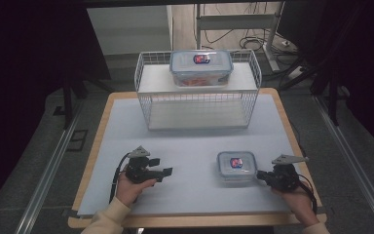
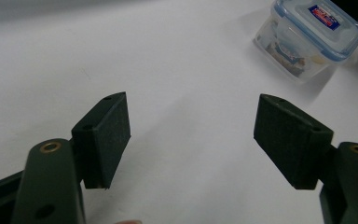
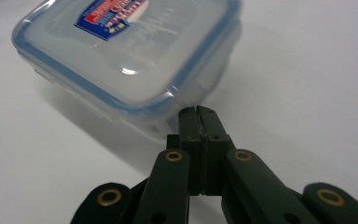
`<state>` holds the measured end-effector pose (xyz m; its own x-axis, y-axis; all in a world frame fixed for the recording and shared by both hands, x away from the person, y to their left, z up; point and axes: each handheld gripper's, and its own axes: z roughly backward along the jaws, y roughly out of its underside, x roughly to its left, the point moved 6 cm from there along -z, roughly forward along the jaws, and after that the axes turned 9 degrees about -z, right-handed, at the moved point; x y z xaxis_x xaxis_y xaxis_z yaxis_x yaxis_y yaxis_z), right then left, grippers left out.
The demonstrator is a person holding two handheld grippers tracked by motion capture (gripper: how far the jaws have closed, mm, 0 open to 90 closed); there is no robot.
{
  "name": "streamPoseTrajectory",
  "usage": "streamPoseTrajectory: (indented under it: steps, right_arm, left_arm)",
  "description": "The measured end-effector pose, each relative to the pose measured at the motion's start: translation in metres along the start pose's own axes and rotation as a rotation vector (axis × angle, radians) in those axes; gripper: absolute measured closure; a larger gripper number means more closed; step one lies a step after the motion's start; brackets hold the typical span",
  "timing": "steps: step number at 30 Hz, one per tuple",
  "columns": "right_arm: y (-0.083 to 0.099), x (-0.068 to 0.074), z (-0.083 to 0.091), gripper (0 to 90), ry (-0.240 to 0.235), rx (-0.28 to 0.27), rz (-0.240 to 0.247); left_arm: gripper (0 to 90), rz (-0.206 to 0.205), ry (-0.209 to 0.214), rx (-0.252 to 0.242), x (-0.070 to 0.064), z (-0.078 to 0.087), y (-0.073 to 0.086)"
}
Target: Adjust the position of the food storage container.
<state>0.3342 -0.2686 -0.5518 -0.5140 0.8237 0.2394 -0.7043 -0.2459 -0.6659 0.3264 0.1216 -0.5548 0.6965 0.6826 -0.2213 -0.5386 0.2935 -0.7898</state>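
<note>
Clear plastic box (image 1: 236, 166) with a blue-rimmed lid sits near right on the table (image 1: 190, 146). Right hand-held gripper (image 3: 199, 112), clenched empty, touches its corner; left hand-held gripper (image 2: 192, 135) gapes. Likely light, rigid, slippery; best held across its sides.

Small clear blue-rimmed container (image 3: 121, 60) on white mat (image 1: 190, 146), corner just at right fingertips (image 3: 189, 121), ahead-right of left fingers (image 2: 105, 135). Larger matching container (image 1: 201, 68) atop white wire rack (image 1: 148, 105), far beyond both.
</note>
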Motion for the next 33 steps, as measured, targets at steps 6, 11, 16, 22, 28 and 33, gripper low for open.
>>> streamPoseTrajectory:
  steps: [6, 11, 16, 22, 28, 33]
  right_arm:
    - [-0.006, 0.005, -0.009, 89.5, 0.004, 0.002, 0.021]
    - [-0.011, 0.011, -0.017, 89.4, -0.005, 0.001, 0.025]
    - [-0.02, 0.02, -0.03, 89.5, -0.015, 0.005, 0.037]
    - [-0.031, 0.042, -0.05, 89.4, -0.05, 0.008, 0.065]
    - [-0.043, 0.06, -0.069, 89.5, -0.064, 0.004, 0.083]
    - [-0.048, 0.07, -0.08, 89.4, -0.078, -0.004, 0.077]
  left_arm:
    - [26.4, -0.001, -0.001, 0.001, 0.001, 0.0, 0.0]
    - [26.4, 0.002, -0.004, 0.003, 0.002, 0.0, 0.0]
    - [26.4, 0.004, -0.006, 0.004, 0.002, 0.0, 0.001]
    - [26.4, 0.011, -0.013, -0.004, 0.006, 0.002, 0.001]
    - [26.4, 0.015, -0.018, -0.005, 0.007, 0.003, 0.001]
    - [26.5, 0.021, -0.025, -0.004, 0.009, 0.003, 0.002]
